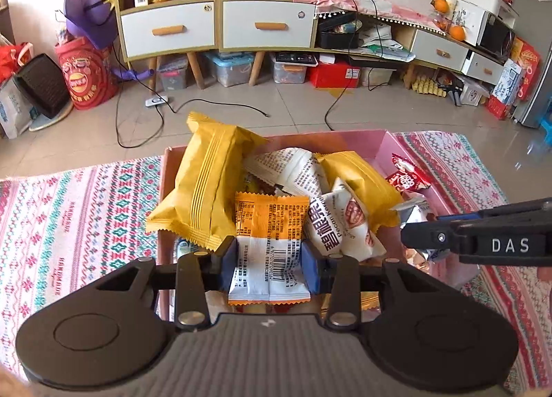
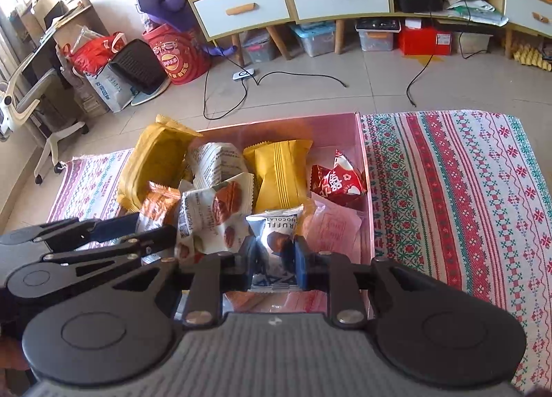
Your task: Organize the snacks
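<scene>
A pink box (image 1: 386, 141) (image 2: 365, 169) on a patterned cloth holds several snack packets. My left gripper (image 1: 269, 252) is shut on an orange-and-white packet (image 1: 270, 224) with a barcode, held over the box's near left part. My right gripper (image 2: 272, 259) is shut on a small silver-blue chocolate truffle packet (image 2: 276, 228) above the box's near right part. Two yellow packets (image 1: 207, 183) (image 2: 281, 172), a white pecan packet (image 1: 341, 224) (image 2: 214, 214) and a red packet (image 1: 407, 176) (image 2: 338, 183) lie in the box. In each wrist view the other gripper (image 1: 483, 234) (image 2: 103, 241) shows from the side.
The patterned cloth (image 1: 69, 217) (image 2: 465, 190) spreads to both sides of the box. Beyond it are tiled floor with black cables (image 1: 214, 105), a cabinet with white drawers (image 1: 220, 27), storage bins, a red bucket (image 2: 176, 55) and a desk chair (image 2: 31, 100).
</scene>
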Demonstrator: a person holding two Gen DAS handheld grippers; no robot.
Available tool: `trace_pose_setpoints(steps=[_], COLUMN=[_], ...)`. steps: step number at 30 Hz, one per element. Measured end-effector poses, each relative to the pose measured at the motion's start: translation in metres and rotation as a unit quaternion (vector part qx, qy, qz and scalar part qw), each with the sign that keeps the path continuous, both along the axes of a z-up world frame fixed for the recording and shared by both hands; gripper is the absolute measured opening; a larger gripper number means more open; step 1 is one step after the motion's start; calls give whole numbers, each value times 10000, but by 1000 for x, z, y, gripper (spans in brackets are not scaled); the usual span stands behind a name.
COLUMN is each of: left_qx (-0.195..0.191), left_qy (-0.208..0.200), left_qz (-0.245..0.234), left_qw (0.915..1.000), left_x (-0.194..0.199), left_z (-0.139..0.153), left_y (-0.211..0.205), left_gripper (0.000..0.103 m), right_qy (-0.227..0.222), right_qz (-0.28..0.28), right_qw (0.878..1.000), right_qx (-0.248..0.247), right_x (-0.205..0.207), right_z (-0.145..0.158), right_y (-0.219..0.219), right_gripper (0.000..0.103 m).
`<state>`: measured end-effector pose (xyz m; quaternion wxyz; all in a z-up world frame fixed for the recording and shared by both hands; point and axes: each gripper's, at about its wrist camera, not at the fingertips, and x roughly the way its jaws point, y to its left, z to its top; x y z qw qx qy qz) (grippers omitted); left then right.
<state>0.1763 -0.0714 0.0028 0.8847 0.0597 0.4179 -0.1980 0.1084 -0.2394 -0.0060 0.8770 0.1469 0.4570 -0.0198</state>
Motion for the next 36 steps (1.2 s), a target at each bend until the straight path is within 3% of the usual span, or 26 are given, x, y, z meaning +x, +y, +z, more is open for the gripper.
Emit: trace_pose_setpoints(steps=[4,12,18,30,36], left_qx=[59,-17,-70,14,269], left_qy=[7,-27,30,315,294], left_qz=[-86,-156,-186,201,334], left_qw=[9999,9999,9998,9993,9986], left_x=[-3,-13,-34,-81,-103], left_z=[1,8,15,22,31], left_y=[-1,2,4,26,39], left_gripper=[49,87,98,103,103], right_qy=[-39,-71,-135,91,187], right_qz=[-85,-219,-346,-391,-320], right_qw=[10000,9997,9993,9979,9974], right_qx=[32,14,-23,-509,-624], right_x=[1,-9,-30,-74,-95], right_z=[4,12,23,30,32], right_y=[-2,-7,-12,-1,12], right_gripper=[34,63,84,95,97])
